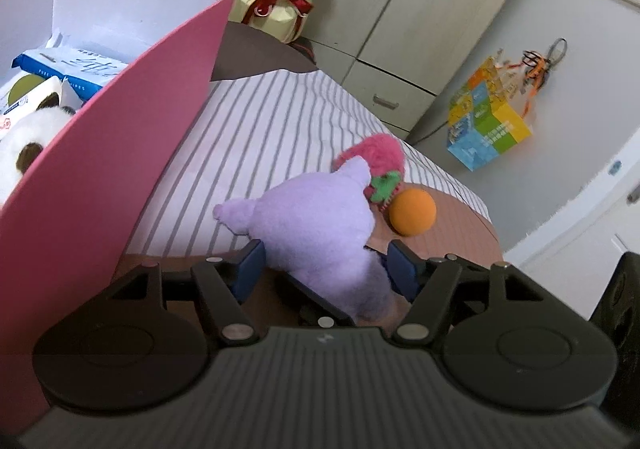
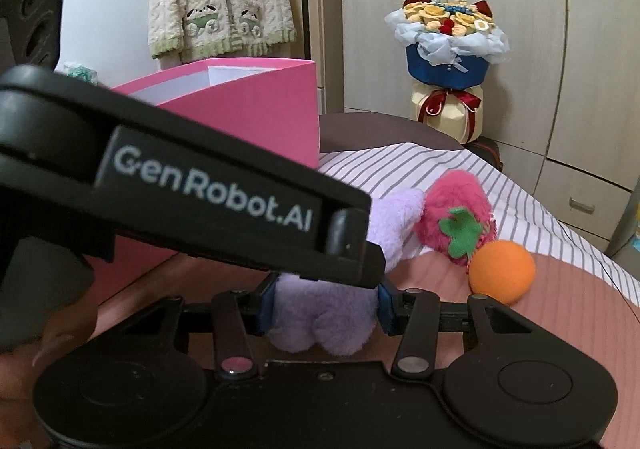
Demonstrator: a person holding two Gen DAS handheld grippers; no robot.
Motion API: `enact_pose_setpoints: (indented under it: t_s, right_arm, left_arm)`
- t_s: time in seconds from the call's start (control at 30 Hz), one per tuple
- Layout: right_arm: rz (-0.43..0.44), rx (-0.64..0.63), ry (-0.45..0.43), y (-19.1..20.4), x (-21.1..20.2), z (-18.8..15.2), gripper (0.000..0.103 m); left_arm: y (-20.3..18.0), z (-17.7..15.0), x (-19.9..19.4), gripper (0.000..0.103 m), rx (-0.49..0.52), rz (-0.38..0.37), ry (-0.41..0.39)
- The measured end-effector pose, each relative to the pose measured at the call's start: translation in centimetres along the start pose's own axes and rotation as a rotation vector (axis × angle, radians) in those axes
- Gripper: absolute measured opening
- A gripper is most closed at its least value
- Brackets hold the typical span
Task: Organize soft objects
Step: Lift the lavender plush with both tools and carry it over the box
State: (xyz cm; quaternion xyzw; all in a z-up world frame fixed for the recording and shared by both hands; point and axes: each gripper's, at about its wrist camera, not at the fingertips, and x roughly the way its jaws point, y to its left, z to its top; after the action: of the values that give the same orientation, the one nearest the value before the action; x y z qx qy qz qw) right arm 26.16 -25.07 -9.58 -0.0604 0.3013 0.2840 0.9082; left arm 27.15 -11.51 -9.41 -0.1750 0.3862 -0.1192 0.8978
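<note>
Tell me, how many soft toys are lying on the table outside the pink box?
3: a purple plush between the gripper fingers, a pink strawberry plush just behind it, and an orange ball touching the strawberry. The pink box holds more, partly hidden.

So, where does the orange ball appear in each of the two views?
Left wrist view: orange ball sits right of centre, beside the pink strawberry plush.
Right wrist view: orange ball sits at lower right, below the strawberry plush.
Shared landmark: the pink box.

Beige wardrobe (image 2: 500, 29) behind a striped bedsheet (image 1: 280, 109).
</note>
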Motion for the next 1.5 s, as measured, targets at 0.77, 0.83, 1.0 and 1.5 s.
enact_pose_setpoints:
  t_s: [0.77,0.83,1.0,1.5]
  right_arm:
    - [0.023,0.284,-0.047,-0.6,-4.9,-3.9,0.053]
    - [0.036,0.311,-0.053,-0.6,-5.3,-4.1,0.053]
    - [0.023,0.318,-0.063,0.5,-6.3,-4.3,0.053]
    - [-0.03,0.27,-0.03,6.4,-10.7,-3.3,0.053]
  left_arm:
    - [-1.4,-3.1,-2.4,0.051,0.109,-0.057,-0.009]
    - [-1.5,-3.1,-2.9,0.051,0.113,-0.062,-0.006]
    - [-1.9,-3.7,-4.5,0.051,0.156,-0.053,-0.007]
    - [-0.6,-4.8,-11.7,0.05,0.276,-0.139,0.015]
